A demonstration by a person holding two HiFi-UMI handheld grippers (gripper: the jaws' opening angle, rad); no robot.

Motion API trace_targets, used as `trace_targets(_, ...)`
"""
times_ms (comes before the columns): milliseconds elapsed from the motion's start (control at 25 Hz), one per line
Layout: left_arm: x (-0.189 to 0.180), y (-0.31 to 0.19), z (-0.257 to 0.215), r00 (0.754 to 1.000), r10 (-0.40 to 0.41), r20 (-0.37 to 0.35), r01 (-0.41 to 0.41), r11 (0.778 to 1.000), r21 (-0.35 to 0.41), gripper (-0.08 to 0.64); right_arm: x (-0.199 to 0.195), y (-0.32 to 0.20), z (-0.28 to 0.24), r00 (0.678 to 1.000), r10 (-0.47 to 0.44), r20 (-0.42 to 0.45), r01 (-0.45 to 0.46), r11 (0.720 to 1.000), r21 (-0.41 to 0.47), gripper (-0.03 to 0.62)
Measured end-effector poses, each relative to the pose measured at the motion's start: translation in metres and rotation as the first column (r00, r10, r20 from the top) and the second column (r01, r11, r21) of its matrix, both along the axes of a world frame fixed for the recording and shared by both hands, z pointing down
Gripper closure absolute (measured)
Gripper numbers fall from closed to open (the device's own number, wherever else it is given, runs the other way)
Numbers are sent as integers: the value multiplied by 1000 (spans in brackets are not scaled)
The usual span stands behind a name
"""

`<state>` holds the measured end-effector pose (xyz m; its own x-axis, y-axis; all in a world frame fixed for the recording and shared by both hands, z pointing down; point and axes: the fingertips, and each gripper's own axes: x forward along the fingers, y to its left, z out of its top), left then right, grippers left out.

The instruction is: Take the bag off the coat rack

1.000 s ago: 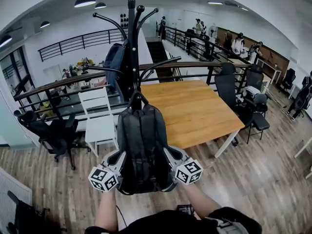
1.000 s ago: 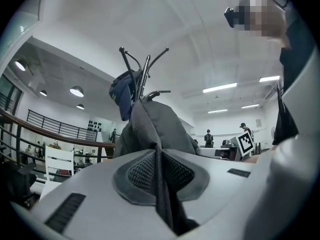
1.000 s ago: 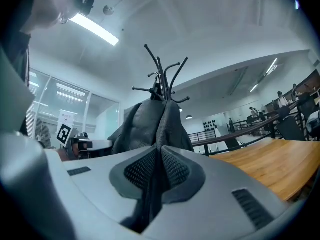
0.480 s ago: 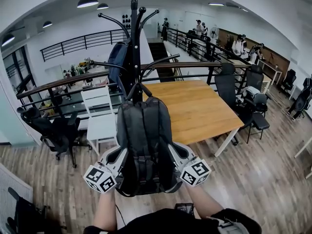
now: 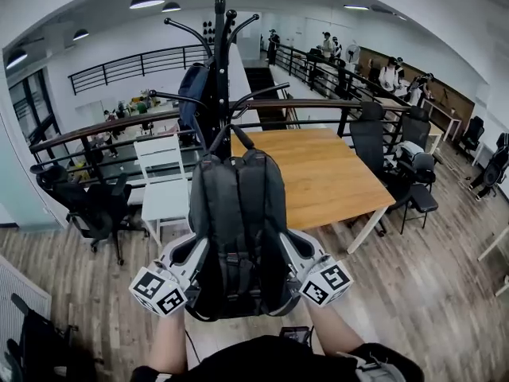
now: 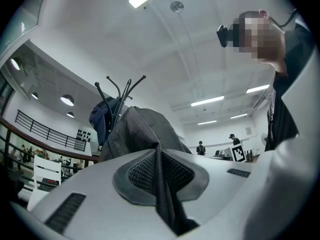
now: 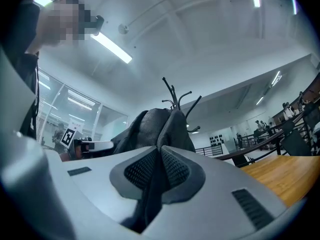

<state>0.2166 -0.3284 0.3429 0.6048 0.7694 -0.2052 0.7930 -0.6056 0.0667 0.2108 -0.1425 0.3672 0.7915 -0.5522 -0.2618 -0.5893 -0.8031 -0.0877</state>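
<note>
A dark grey backpack hangs in front of the black coat rack, its top loop up against the pole; whether the loop sits on a hook I cannot tell. My left gripper is shut on the bag's left side and my right gripper on its right side. In the left gripper view the pads pinch dark bag fabric, with the backpack and rack beyond. The right gripper view shows the same: gripper shut on the backpack.
A blue bag hangs on the rack's far side. Behind stand a wooden table, a white chair, black office chairs and a dark railing. Several people stand at the back right.
The backpack now fills more of the head view. Both grippers have shifted lower and a little farther apart, still gripping its sides.
</note>
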Motion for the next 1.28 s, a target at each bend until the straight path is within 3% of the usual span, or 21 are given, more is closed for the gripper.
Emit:
trace_targets(400,-59,17,25,993,-84,79,84,996,4,514,-50,16,21,995,-79,62,78,997,19,543)
trace_targets(920,-139,54,106,975,-155,161,155,988,12,514,-126,51,97,978,-149,147,144,989,40,543)
trace_targets(1280,-164,69,131,960,-174,219,174,985,21,514,-149,64,120,965,-171,200,171,985,15,545)
